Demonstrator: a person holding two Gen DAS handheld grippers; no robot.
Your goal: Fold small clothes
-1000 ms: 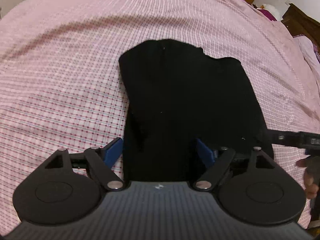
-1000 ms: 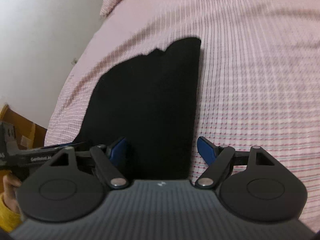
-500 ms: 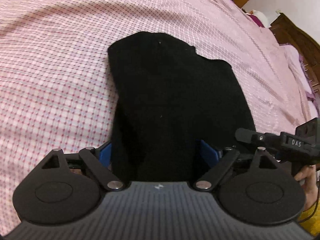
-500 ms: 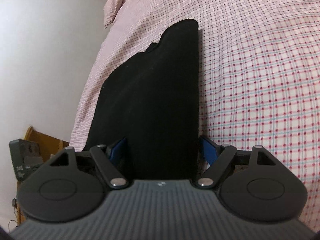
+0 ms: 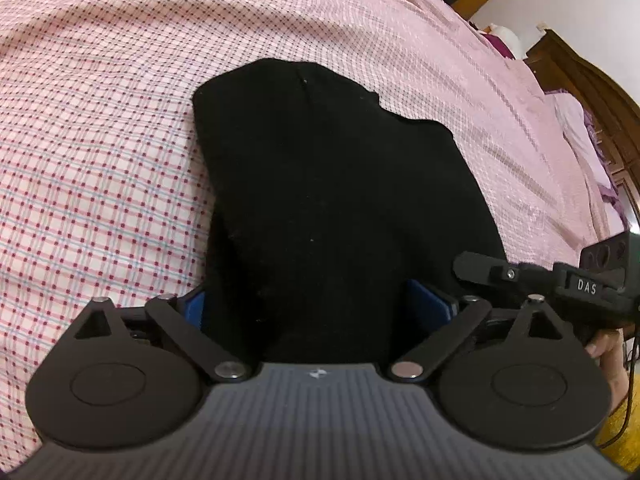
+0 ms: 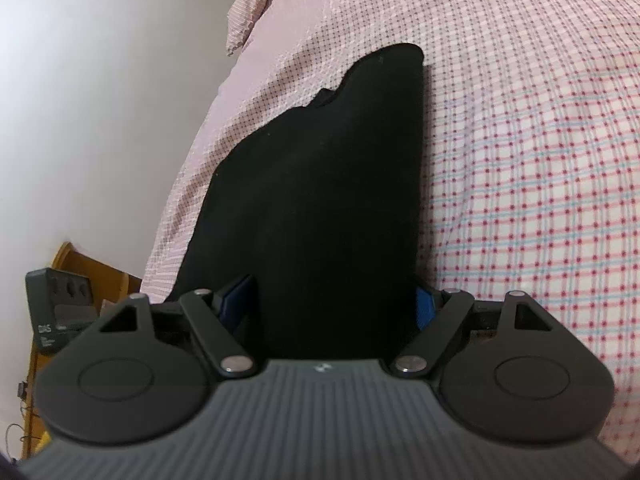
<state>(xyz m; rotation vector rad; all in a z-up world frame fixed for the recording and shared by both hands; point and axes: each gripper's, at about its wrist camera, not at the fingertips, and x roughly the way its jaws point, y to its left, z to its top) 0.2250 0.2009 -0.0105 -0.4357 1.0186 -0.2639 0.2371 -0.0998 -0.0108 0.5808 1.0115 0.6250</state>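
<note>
Cloth-wise, the black garment point(image 5: 336, 208) lay flat on the bed point(image 5: 100, 152), on its pink checked sheet, already folded into a narrow slab with a stepped far edge. Compared with a second earlier, both cameras had dropped lower and pushed in closer, so the near hem now ran right up between the fingers of each tool instead of sitting a bit ahead of them. My read: I was lining up both grabs on the near edge for the next fold, probably bringing it over toward the far end.

Left gripper point(image 5: 308, 308) was spread wide, blue pads either side of the fabric, straddling the near left part of the hem. Nothing pinched yet as far as I could see, though the cloth was so dark I couldn't tell if the pads were actually brushing it. Right gripper point(image 6: 336, 308) was the same story: wide apart, its right pad sitting just at the garment's long straight edge, its left pad over the black fabric. From the left view I could also see the right tool's body near the garment's right corner, so the two were working the same edge, well apart.

Neither tool was carrying anything.
</note>
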